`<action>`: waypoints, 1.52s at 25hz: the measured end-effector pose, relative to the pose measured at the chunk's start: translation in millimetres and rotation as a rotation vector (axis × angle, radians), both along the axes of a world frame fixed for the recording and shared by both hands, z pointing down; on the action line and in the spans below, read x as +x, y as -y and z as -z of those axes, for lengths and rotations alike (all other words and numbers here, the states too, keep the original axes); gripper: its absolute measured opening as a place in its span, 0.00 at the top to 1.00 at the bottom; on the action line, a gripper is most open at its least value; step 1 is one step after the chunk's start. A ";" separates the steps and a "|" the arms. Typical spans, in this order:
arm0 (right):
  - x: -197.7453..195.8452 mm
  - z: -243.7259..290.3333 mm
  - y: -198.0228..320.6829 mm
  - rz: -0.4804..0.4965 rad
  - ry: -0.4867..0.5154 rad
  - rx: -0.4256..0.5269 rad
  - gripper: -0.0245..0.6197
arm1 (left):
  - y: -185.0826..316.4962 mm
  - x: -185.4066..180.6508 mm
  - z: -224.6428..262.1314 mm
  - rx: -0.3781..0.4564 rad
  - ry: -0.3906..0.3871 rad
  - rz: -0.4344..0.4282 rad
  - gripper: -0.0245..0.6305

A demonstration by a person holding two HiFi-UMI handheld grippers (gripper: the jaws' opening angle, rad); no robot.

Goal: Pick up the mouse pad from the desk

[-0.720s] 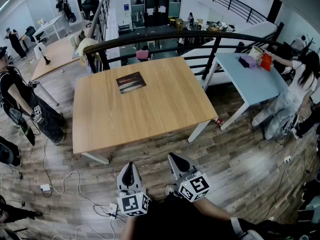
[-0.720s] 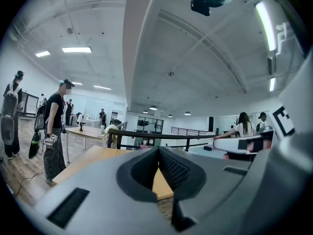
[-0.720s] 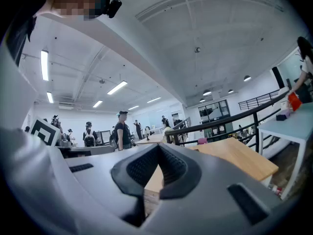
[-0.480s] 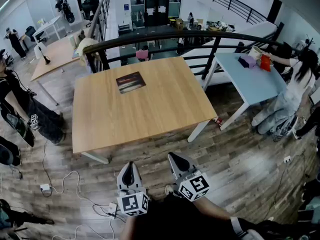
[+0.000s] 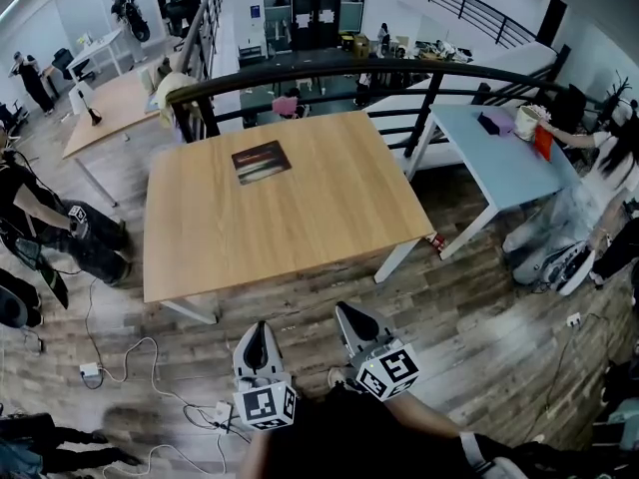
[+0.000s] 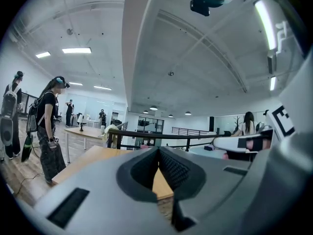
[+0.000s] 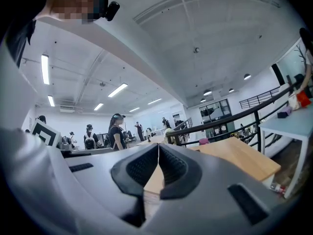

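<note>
A dark mouse pad (image 5: 262,163) with a reddish print lies flat near the far edge of the wooden desk (image 5: 300,228). Both grippers hover over the floor in front of the desk's near edge, well short of the pad. My left gripper (image 5: 258,334) is shut with nothing in it, its jaws meeting at the tips (image 6: 158,152). My right gripper (image 5: 350,318) is also shut and empty, pads together (image 7: 158,147). Both point level toward the desk, whose top shows past the jaws in each gripper view; the pad itself is hidden there.
A black railing (image 5: 329,73) runs behind the desk. A light blue table (image 5: 499,153) stands to the right with a person (image 5: 599,198) beside it. People (image 5: 40,218) stand at the left. Cables and a power strip (image 5: 120,377) lie on the wooden floor at the near left.
Both grippers have kept still. The people at the left and the person by the blue table have shifted position.
</note>
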State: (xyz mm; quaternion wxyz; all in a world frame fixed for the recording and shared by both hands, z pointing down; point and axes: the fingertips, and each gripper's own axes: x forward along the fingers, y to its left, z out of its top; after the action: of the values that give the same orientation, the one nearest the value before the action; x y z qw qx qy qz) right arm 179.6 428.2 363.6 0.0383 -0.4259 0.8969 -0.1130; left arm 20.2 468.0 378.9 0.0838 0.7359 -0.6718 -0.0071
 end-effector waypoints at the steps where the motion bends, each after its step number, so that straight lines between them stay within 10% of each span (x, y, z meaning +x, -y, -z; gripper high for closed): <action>1: 0.4 -0.2 0.3 0.003 -0.003 0.004 0.91 | 0.4 0.7 -0.6 -0.001 0.001 0.001 0.93; 25: 31.5 -19.7 56.6 0.110 0.012 -0.027 0.91 | 42.4 26.9 -9.9 -0.050 0.015 0.102 0.93; 38: -14.6 -36.6 141.3 0.084 -0.026 -0.045 0.91 | 139.8 -15.2 -24.1 -0.038 -0.017 0.069 0.93</action>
State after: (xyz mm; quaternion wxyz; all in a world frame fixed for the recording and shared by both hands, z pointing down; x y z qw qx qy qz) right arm 165.0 286.9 400.1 0.0123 -0.3899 0.9117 -0.1291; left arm 5.0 328.2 403.0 0.1029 0.7106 -0.6960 -0.0034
